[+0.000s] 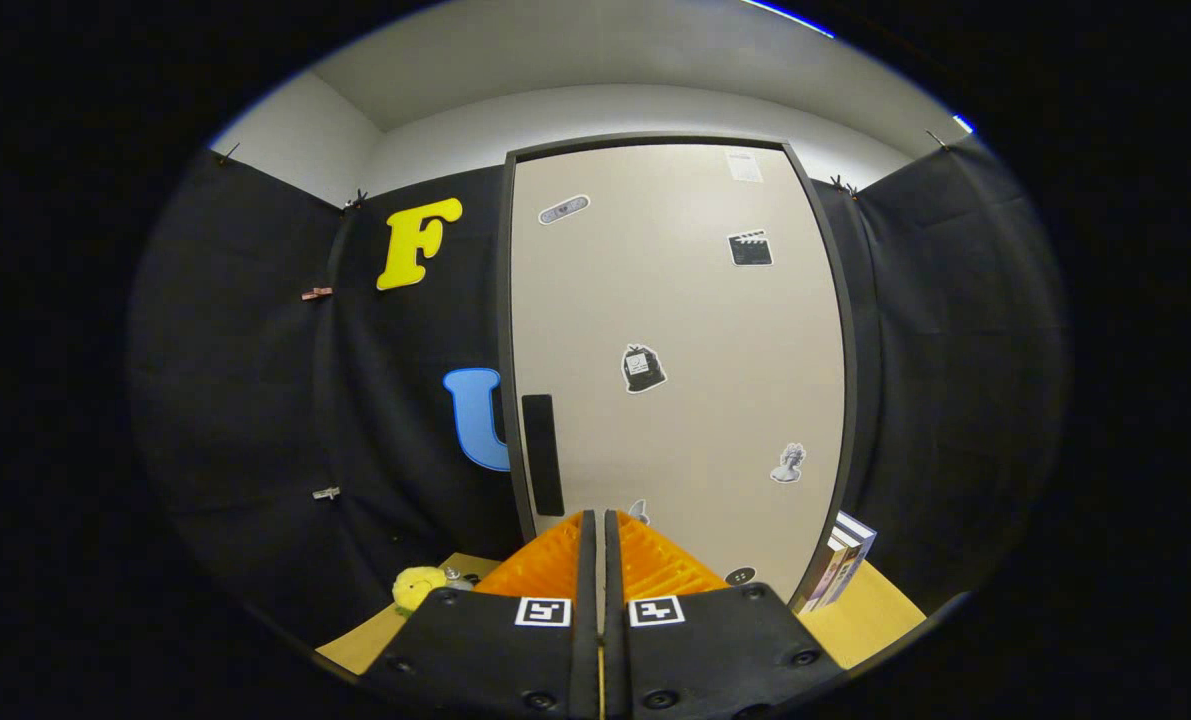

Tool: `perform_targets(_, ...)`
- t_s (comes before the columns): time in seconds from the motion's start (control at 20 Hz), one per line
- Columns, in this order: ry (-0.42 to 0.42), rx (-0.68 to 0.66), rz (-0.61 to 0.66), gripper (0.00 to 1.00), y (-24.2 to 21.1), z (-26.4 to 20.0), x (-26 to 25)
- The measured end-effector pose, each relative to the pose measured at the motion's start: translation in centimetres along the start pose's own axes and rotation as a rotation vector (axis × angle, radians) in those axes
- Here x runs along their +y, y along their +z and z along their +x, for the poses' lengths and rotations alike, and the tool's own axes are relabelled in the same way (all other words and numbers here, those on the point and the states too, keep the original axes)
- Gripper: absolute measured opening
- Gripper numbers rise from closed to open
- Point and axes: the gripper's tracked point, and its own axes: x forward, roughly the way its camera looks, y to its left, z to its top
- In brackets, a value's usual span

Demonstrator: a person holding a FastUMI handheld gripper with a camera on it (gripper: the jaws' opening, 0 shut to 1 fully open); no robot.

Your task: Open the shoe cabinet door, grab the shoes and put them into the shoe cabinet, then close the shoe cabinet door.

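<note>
Facing the shut door [675,340] — handle up and to the left.

I'm holding my gripper [600,520] pressed together on nothing; the door is standing just ahead, and its dark handle [542,455], long axis upright, is sitting left of my fingertips near the door's left edge.

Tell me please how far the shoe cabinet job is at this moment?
Nothing looks done yet: the cabinet door stands shut in its dark frame. In hand: the claw is closed and empty, pointing at the door's lower part, near the dark handle. Left: open the door, fetch the shoes, place them inside, close the door. I cannot say where the shoes are.
</note>
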Motion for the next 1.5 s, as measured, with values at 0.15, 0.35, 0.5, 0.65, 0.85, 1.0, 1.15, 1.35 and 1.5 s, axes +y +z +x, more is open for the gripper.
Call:
perform_targets(0.15, 0.013, -0.007, 0.016, 0.24, 0.5, -0.4, 0.4)
perform_targets(0.35, 0.019, -0.015, 0.023, 0.37, 0.7, -0.2, 1.1)
perform_targets(0.5, 0.017, -0.02, 0.022, 0.37, 0.9, -0.1, 1.6)
perform_targets(0.65, 0.018, -0.02, 0.02, 0.37, 0.9, 0.1, 2.1)
perform_targets(0.85, 0.026, -0.025, 0.02, 0.38, 0.9, 0.8, 3.3)
perform_targets(1.0, 0.024, -0.022, 0.023, 0.47, 0.5, 2.1, 4.2)
perform_targets(1.15, 0.011, -0.016, 0.026, 0.68, -0.1, 4.4, 4.9)
perform_targets(1.35, -0.014, 0.015, 0.015, 0.79, -1.8, 8.6, 5.5)
perform_targets(1.5, -0.029, 0.024, 0.022, 0.82, -2.9, 11.8, 5.5)
